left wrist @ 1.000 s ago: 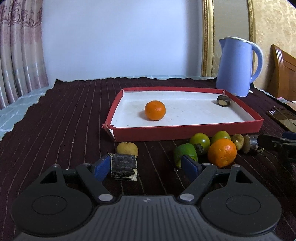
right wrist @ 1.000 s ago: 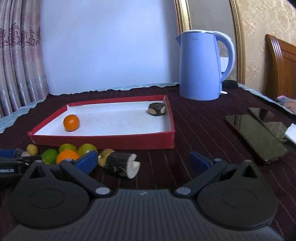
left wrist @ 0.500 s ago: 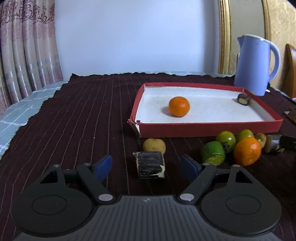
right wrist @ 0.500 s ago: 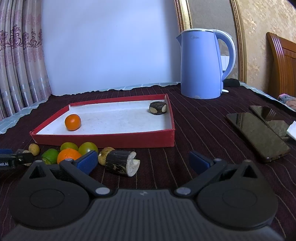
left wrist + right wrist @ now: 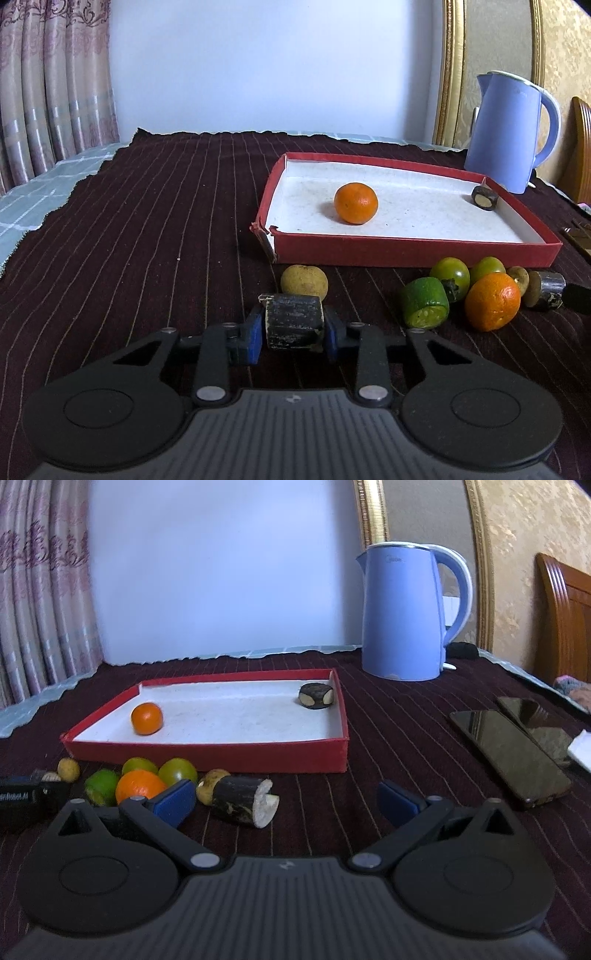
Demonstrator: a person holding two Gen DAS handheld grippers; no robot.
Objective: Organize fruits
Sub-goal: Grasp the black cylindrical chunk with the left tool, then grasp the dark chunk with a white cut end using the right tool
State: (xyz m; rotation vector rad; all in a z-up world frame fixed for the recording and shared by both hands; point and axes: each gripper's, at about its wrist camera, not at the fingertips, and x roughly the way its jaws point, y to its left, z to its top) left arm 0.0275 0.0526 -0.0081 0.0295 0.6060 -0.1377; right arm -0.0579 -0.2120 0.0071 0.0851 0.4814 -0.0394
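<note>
My left gripper is shut on a dark sugarcane chunk on the cloth, just in front of a small yellow fruit. A red tray holds an orange and a dark cane piece. Before the tray lie a cut lime, two green fruits, an orange and another dark cane chunk. My right gripper is open and empty, with that cane chunk between its fingers near the left pad; the tray lies beyond.
A blue kettle stands behind the tray at the right. Two dark phones lie on the cloth at the right. A wooden chair is at the far right. Curtains hang at the left.
My left gripper has moved left to centre on the dark cane chunk and closed on it. My right gripper has stayed open and moved slightly forward.
</note>
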